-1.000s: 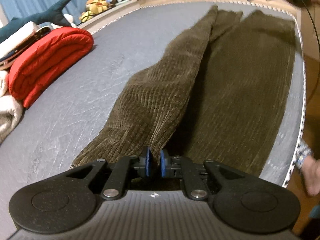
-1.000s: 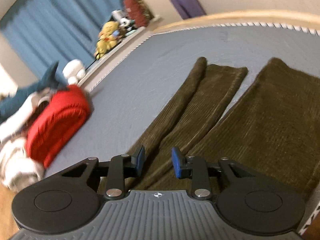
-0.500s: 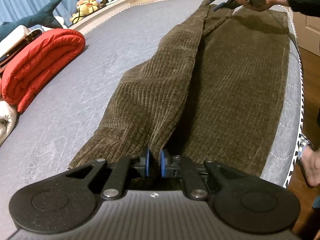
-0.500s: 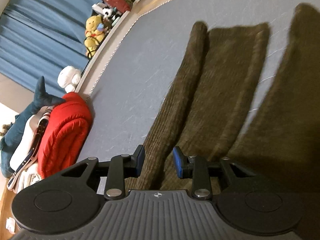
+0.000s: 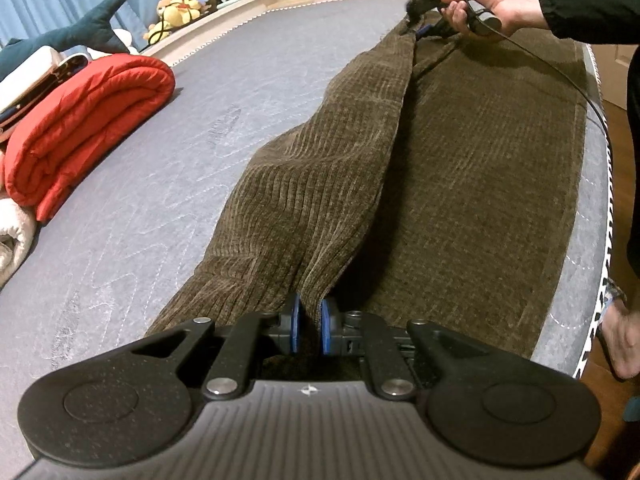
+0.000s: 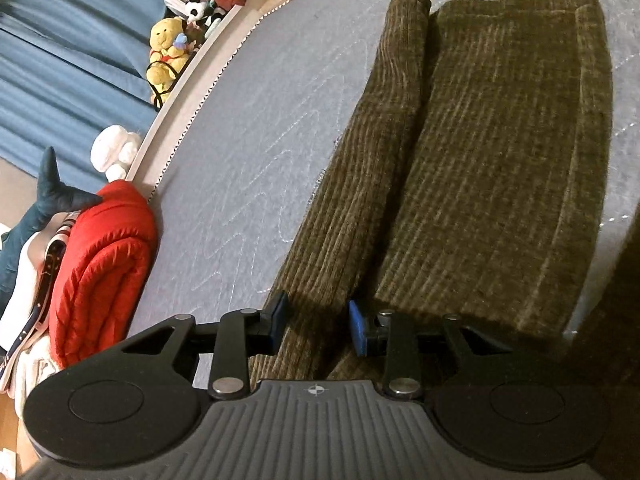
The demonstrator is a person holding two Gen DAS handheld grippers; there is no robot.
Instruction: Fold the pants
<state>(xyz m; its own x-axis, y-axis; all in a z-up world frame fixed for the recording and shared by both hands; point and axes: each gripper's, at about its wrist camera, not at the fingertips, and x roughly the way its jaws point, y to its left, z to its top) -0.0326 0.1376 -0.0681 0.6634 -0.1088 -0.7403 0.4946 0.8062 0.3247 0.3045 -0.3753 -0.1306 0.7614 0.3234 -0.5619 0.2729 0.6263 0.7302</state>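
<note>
Brown corduroy pants (image 5: 460, 168) lie lengthwise on the grey mattress (image 5: 160, 200), with one leg pulled up into a long ridge. My left gripper (image 5: 308, 324) is shut on the near end of that ridge, fabric pinched between its blue pads. At the far end, a hand holds my right gripper (image 5: 418, 26) down on the same ridge. In the right wrist view the pants (image 6: 500, 160) fill the middle and right. The right gripper (image 6: 316, 320) straddles the rolled fold (image 6: 360, 200); its jaws are closing with the fold between them, and the pads are not visibly pressing.
A rolled red quilt (image 5: 80, 120) and white bedding lie at the mattress's left side. A shark plush (image 5: 80, 36) and other plush toys (image 5: 176, 4) line the ledge under blue curtains. The mattress edge (image 5: 592, 220) runs close along the pants' right side; a person's foot (image 5: 620, 340) stands beyond it.
The right gripper came down from above to the far end of the raised fold, and its jaws narrowed around it. The left gripper stayed put, still pinching the near end.
</note>
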